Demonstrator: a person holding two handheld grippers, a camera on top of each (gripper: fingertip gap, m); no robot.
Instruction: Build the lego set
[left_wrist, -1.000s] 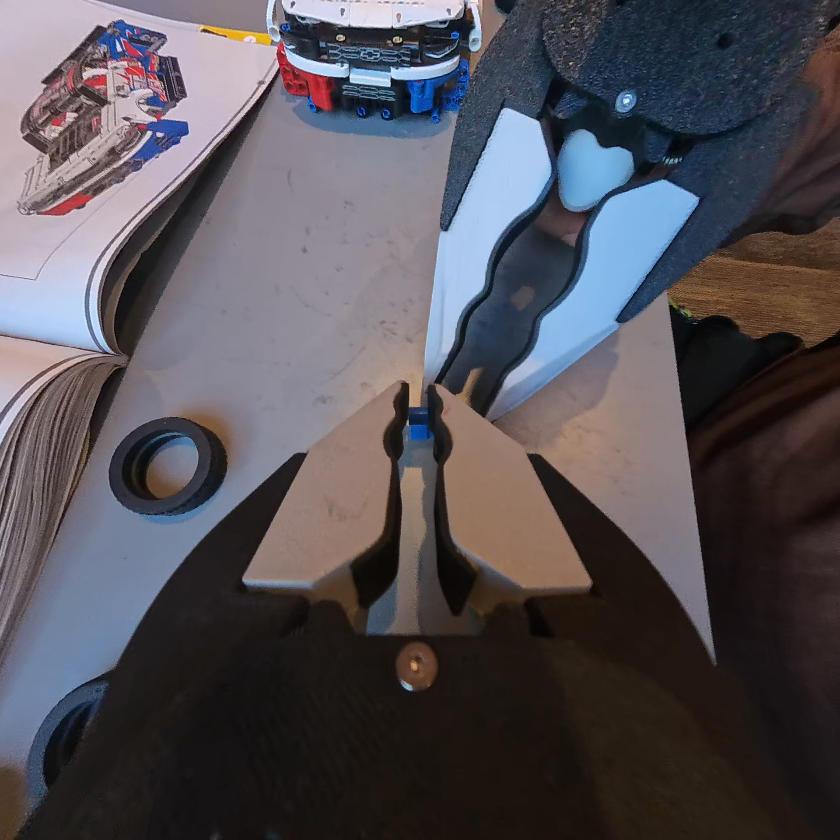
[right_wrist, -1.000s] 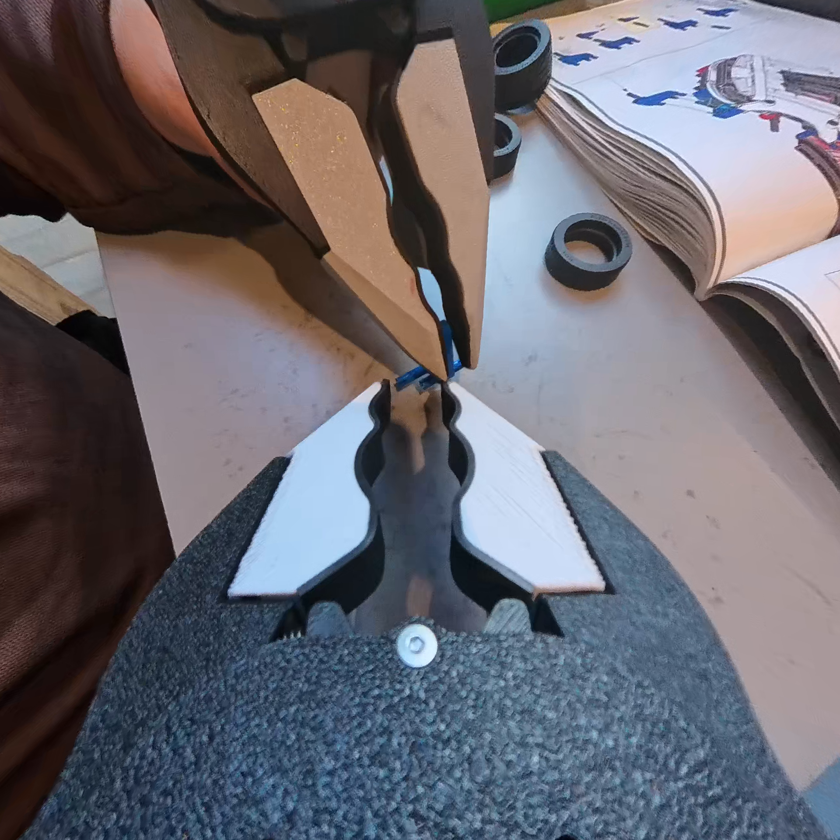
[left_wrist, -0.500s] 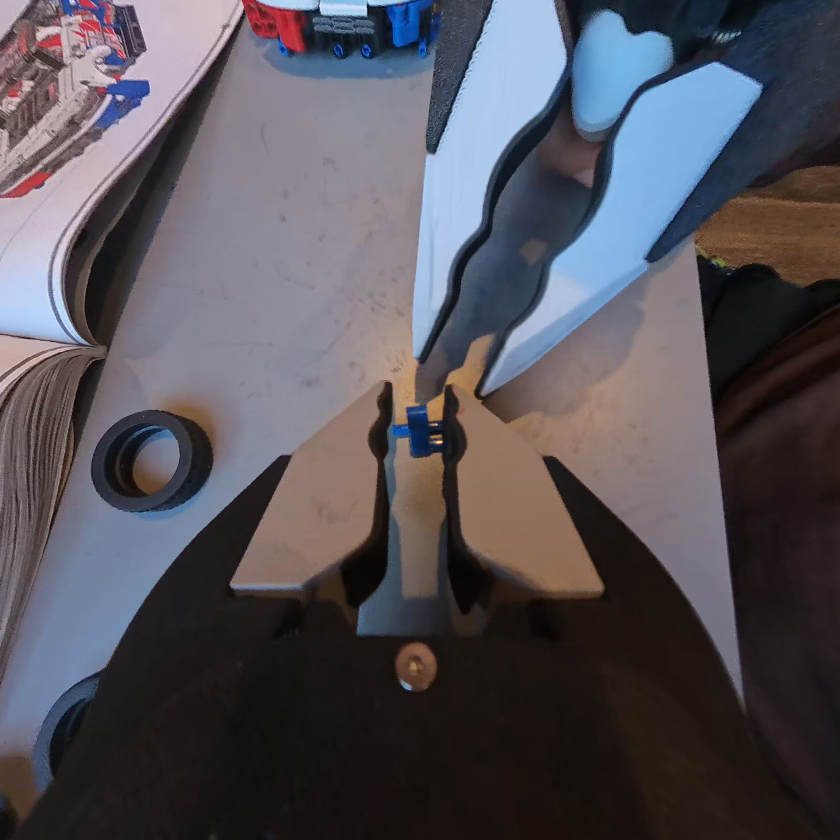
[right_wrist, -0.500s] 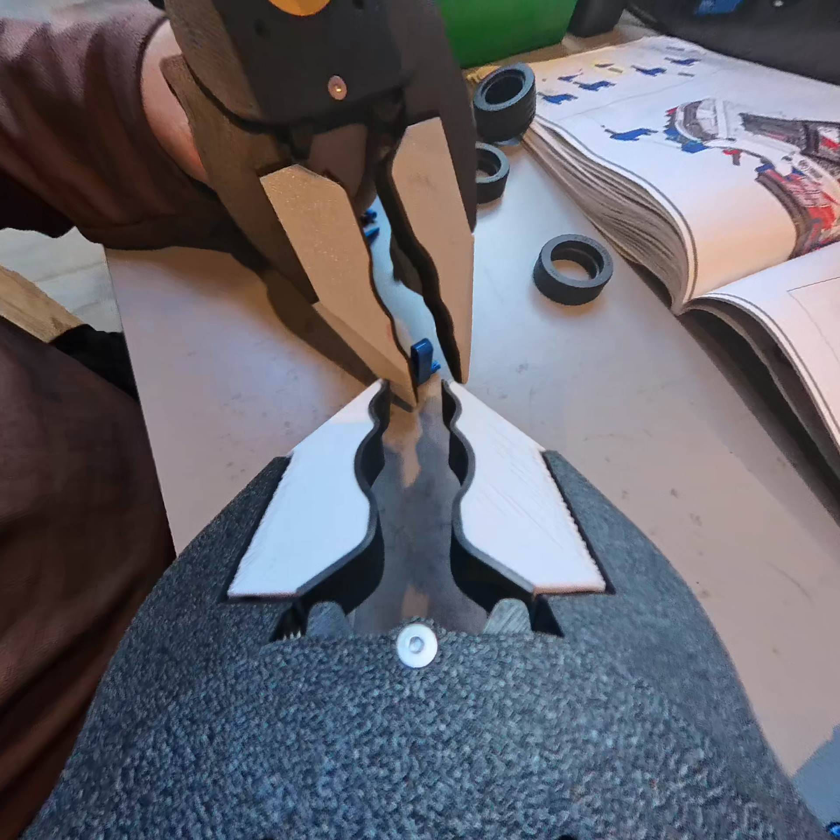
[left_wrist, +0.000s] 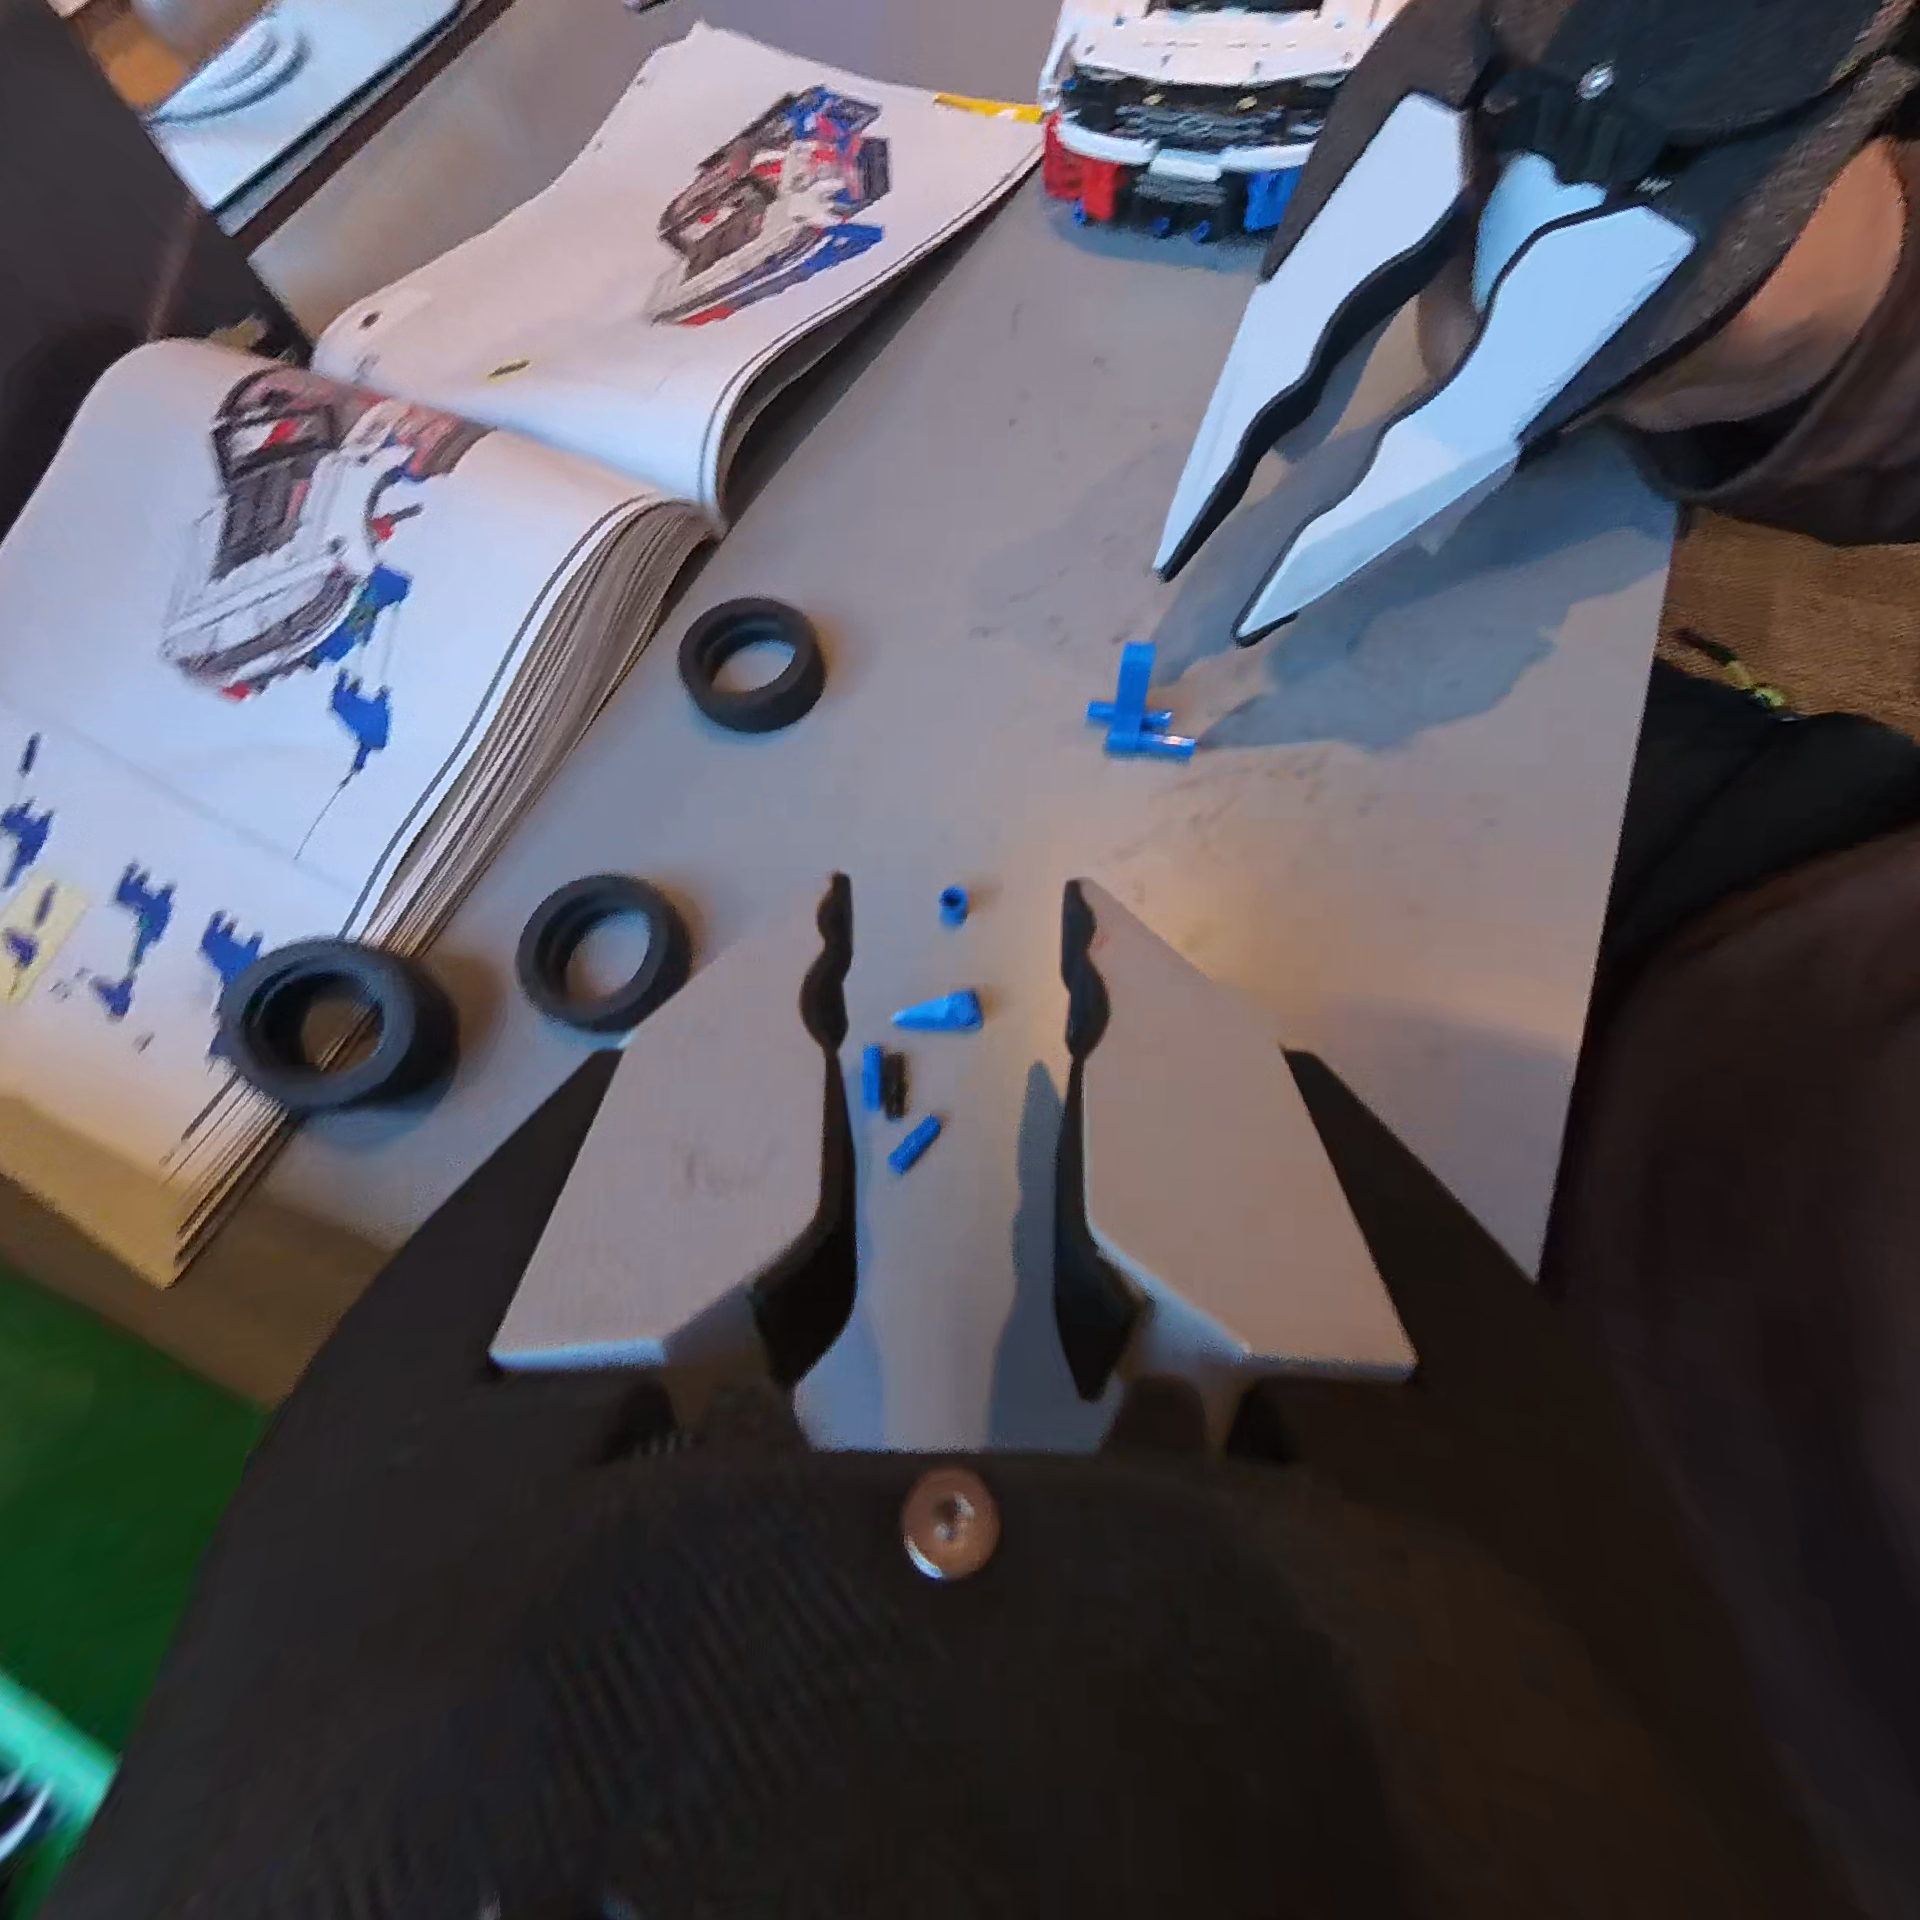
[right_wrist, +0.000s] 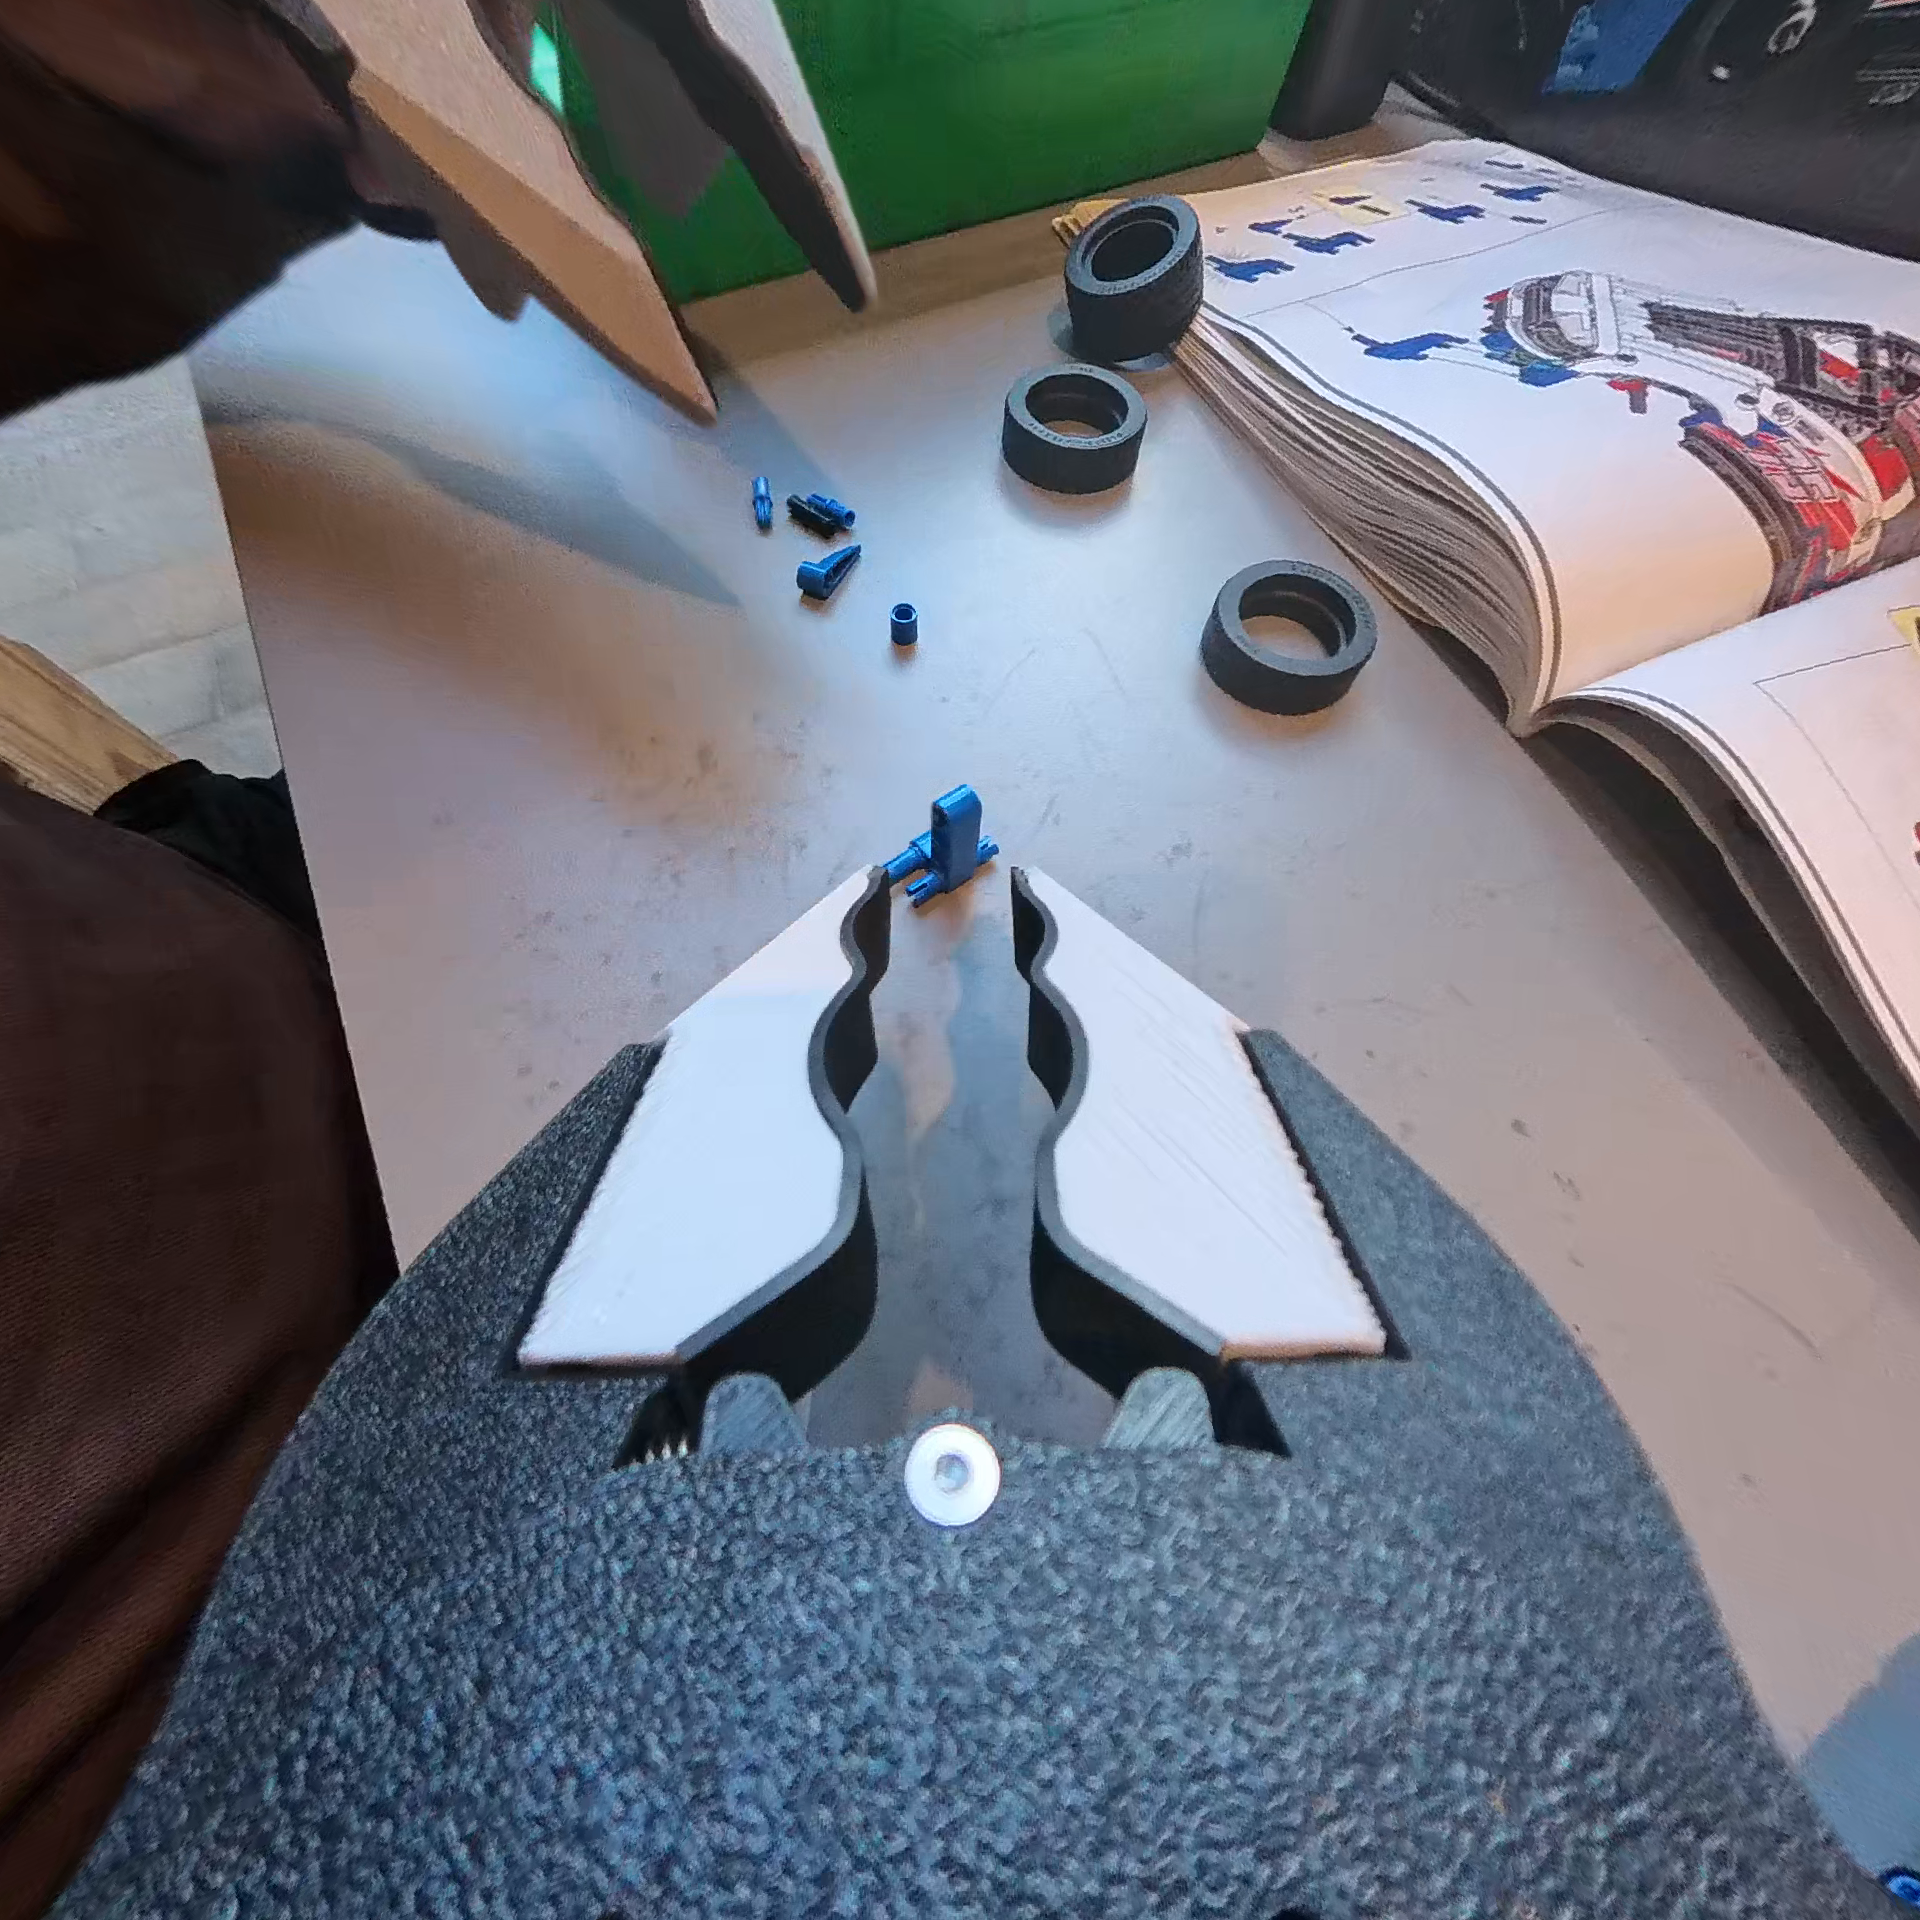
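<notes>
We see both grippers lifted off a grey table (left_wrist: 1351, 935), each with its fingers spread and grasping nothing. From the left wrist view, going left to right, an open instruction booklet (left_wrist: 343, 582) lies at the far left with one black tyre (left_wrist: 335, 1023) resting on its near corner. A second tyre (left_wrist: 603, 951) sits on the table just beside that corner, and a third tyre (left_wrist: 750, 665) lies farther off, near the booklet's spine. Between the parted fingers of the left gripper (left_wrist: 951, 899) we see loose small blue parts on the table: a blue bush (left_wrist: 953, 902), a tapered blue piece (left_wrist: 940, 1011), a blue-and-black pin pair (left_wrist: 883, 1081) and a blue pin (left_wrist: 914, 1143). To the right, a small blue assembly (left_wrist: 1135, 707) stands on the table, free of both grippers. The right gripper (left_wrist: 1210, 597) hangs above and just beyond it, tips apart and clear of it. At the far edge we see a partly built white, red and blue car (left_wrist: 1174, 156).

From the right wrist view, the blue assembly (right_wrist: 948, 844) sits just ahead of the right gripper (right_wrist: 951, 883), between its spread tips and touching neither that we can tell. The left gripper (right_wrist: 779, 332) hovers at the far left, above the loose blue parts. A green bin (right_wrist: 987, 114) stands beyond the table, and the booklet (right_wrist: 1558, 436) fills the right.
</notes>
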